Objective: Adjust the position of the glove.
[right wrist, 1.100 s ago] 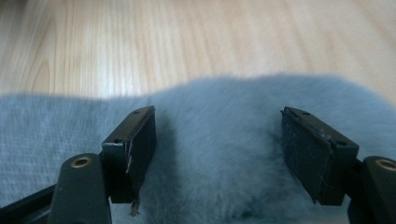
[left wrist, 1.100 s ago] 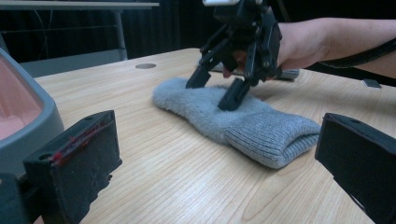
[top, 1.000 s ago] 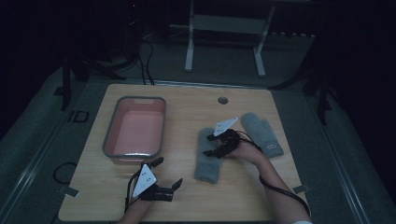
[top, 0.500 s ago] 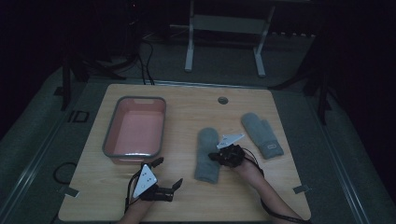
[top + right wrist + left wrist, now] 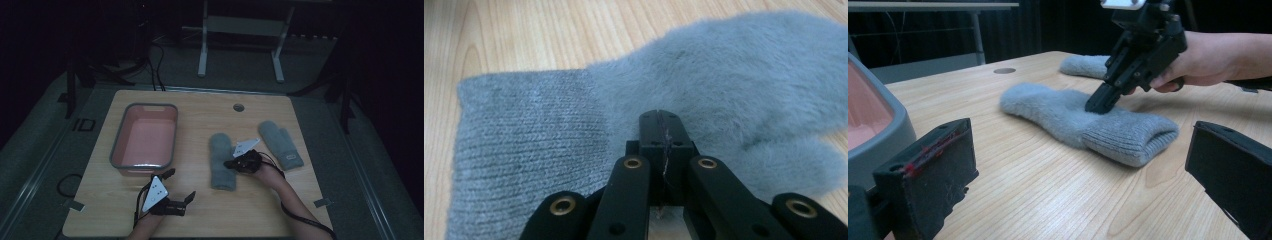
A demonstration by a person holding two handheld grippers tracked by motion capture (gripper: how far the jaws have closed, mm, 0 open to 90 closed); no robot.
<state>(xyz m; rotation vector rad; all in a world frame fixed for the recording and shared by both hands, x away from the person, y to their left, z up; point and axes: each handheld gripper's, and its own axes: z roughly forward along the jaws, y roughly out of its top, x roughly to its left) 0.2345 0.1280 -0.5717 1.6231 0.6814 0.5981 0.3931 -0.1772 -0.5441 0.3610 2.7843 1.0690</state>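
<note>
The right gripper (image 5: 659, 120) has its two black jaws pressed flat together, tips resting on the near mitten (image 5: 220, 160) right where the fuzzy part meets the ribbed cuff. A few fibres sit in the seam between the jaws, but I can't tell if it's actually got a real pinch of fabric or just closed on top of it. From the left gripper view you can see that gripper (image 5: 1105, 102) angled down into the mitten, tips touching the wool, hand right behind it.

Compared with a second ago, the right hand has come back toward the person's edge of the desk (image 5: 260, 215) and dropped from the upper part of the mitten to the cuff end. My read: it's going for a grab at the cuff, probably to carry the mitten to the pink tub (image 5: 120, 165) on the left side of the desk. The mitten itself hasn't budged, flat in the middle of the desk, cuff toward the near edge.

The second mitten (image 5: 281, 144) lies toward the right edge, same as before. The left gripper (image 5: 180, 192) stays parked near the front edge, jaws spread wide, holding nothing.
</note>
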